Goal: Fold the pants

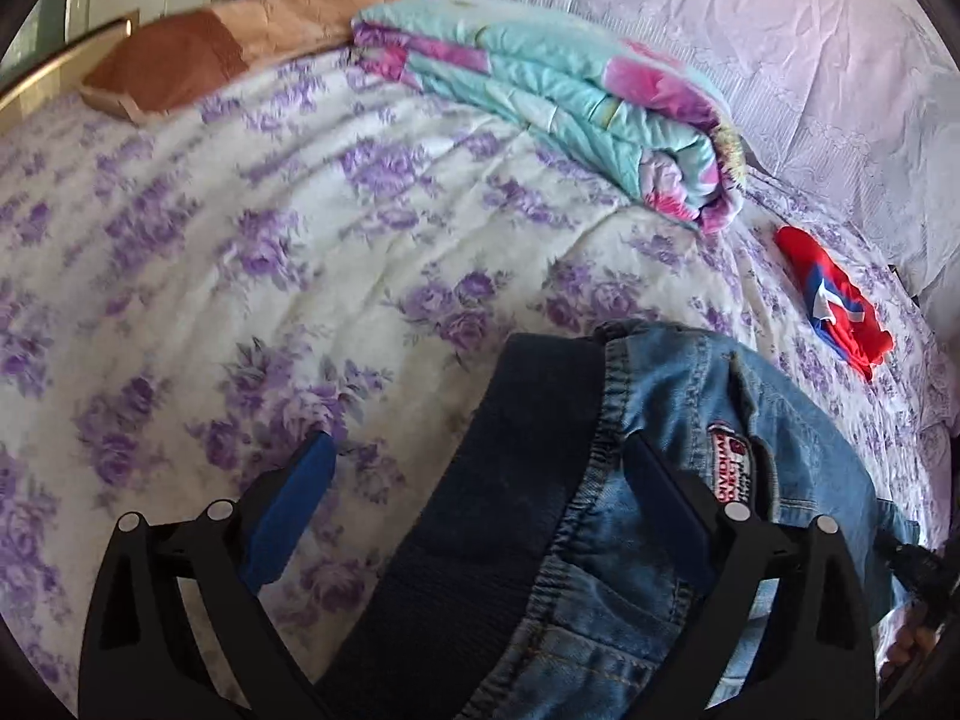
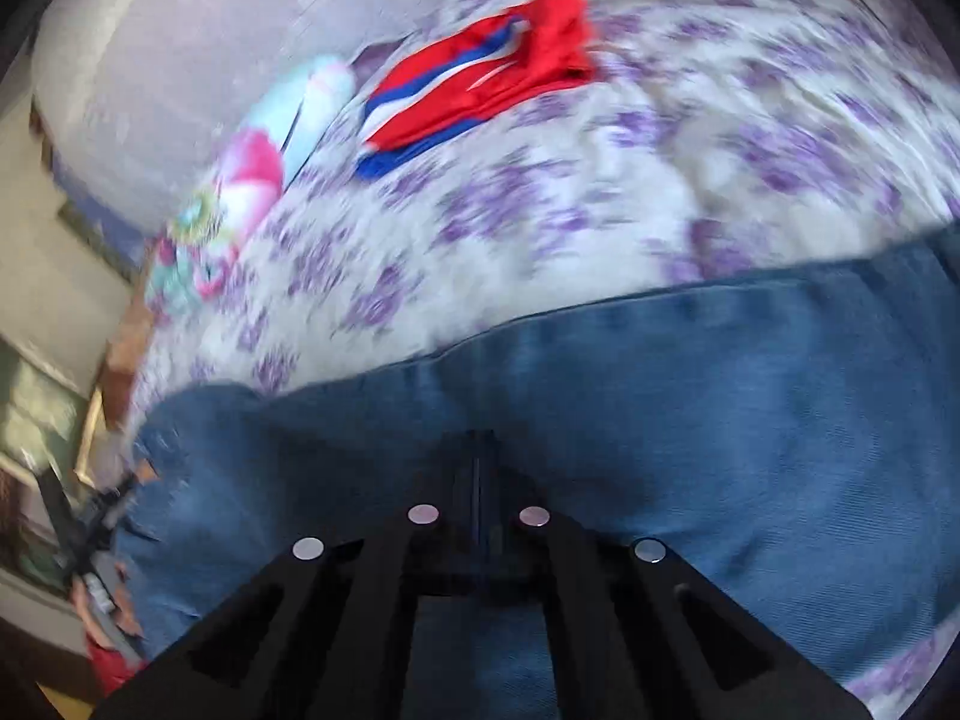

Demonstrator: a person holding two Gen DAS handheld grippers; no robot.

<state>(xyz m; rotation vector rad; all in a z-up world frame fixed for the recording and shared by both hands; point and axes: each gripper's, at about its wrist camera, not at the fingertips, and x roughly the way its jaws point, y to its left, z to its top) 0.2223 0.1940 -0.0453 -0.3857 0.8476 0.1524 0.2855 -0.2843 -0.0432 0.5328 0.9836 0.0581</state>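
Observation:
Blue denim pants [image 1: 678, 414] lie on the bed; their dark navy elastic waistband [image 1: 510, 480] runs up between the fingers of my left gripper [image 1: 480, 510]. That gripper is open, and its blue pads [image 1: 294, 510] stand well apart without pressing the cloth. The right wrist view is blurred. There the pants [image 2: 690, 396] spread wide across the lower half, with a folded edge toward the bedsheet. My right gripper [image 2: 477, 456] is shut, and its dark fingertips meet in the denim, pinching it.
The bed has a white sheet with purple flowers [image 1: 240, 240]. A folded turquoise and pink quilt [image 1: 570, 114] and a brown pillow [image 1: 180, 60] lie at the far side. A red and blue garment [image 1: 834, 300] [image 2: 480, 96] sits beyond the pants. A person's hand [image 2: 102, 600] shows at the left edge.

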